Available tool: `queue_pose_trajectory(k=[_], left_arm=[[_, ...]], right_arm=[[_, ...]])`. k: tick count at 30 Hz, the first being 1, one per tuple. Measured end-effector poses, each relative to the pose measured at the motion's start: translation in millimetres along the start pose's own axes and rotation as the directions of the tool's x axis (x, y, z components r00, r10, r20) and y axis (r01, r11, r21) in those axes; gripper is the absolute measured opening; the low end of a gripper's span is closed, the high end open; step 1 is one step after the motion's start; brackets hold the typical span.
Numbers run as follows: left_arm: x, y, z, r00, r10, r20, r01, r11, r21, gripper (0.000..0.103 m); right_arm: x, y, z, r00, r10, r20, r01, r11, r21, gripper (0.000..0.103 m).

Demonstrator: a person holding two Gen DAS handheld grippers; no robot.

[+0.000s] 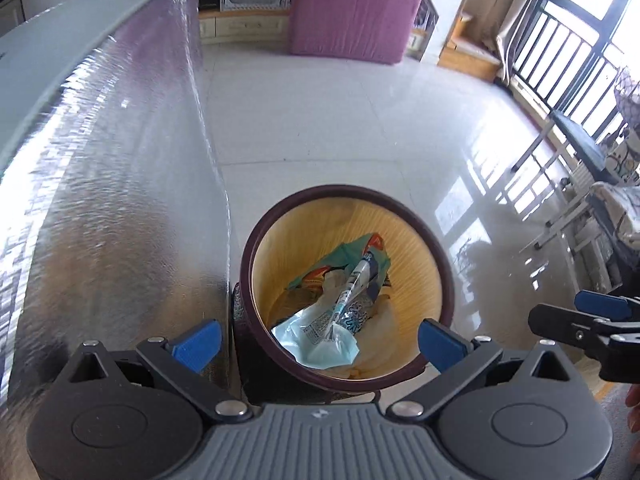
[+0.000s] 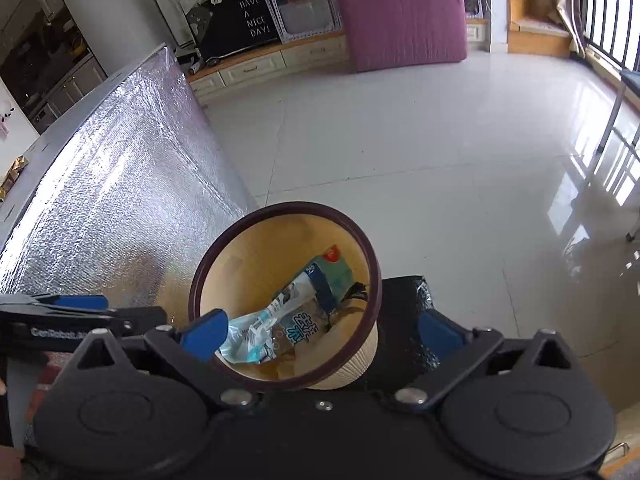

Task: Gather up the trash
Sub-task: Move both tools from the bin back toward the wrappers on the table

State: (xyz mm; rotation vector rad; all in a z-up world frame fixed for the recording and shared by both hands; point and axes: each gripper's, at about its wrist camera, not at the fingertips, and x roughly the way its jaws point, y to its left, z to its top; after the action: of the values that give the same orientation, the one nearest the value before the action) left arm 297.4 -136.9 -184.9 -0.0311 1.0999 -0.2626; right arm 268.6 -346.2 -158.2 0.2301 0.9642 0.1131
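Note:
A round trash bin with a dark brown rim [image 1: 348,192] [image 2: 280,210] and a yellow inner wall stands on the floor against a foil-covered panel. Inside it lie a light-blue plastic wrapper [image 1: 308,332] [image 2: 244,330], a teal snack packet [image 1: 348,254] [image 2: 340,276] and other scraps. My left gripper [image 1: 318,342] hangs above the bin, open, with nothing between its blue pads. My right gripper [image 2: 322,336] is also above the bin, open wide and empty. Each gripper shows in the other's view: the right gripper [image 1: 560,316] at the right edge, the left gripper [image 2: 80,308] at the left edge.
A silver foil panel [image 1: 120,200] [image 2: 120,200] rises just left of the bin. A black bag [image 2: 408,316] sits against the bin's right side. A pink mattress [image 1: 356,8] leans at the far wall by a low cabinet [image 2: 260,66]. Metal frames [image 1: 576,200] stand near the window.

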Motion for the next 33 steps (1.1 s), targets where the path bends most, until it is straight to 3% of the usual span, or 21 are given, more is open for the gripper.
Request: queue_pose_trajectory(k=[11,19,25,33], left_arm=[[-55.0,-0.5,-15.0,0.994,-0.042,0.097,0.042,0.999,-0.007,0.103],[-103.7,-6.7,-23.5,0.979,-0.073,0.191,0.070,0.997,0.022,0.103],[-142.3,-2.1,-30.5,0.960,-0.090,0.266,0.081,0.996,0.043,0.103],[-201.7,35.6,-34.4,0.917,-0.058,0.393,0.059,0.998,0.010,0.103]], right_arm=[[-50.0,13.1,-10.3,0.997,-0.036,0.075,0.040,0.998,-0.050,0.103],[-89.2,25.6,-14.7,0.987,-0.063,0.147,0.075,0.994,-0.078,0.103],[-126.4,38.6,-14.8,0.973,-0.057,0.223,0.078,0.993,-0.087,0.103],[-160.9,75.4,-6.3,0.947,-0.016,0.321,0.066,0.987,-0.147,0.103]])
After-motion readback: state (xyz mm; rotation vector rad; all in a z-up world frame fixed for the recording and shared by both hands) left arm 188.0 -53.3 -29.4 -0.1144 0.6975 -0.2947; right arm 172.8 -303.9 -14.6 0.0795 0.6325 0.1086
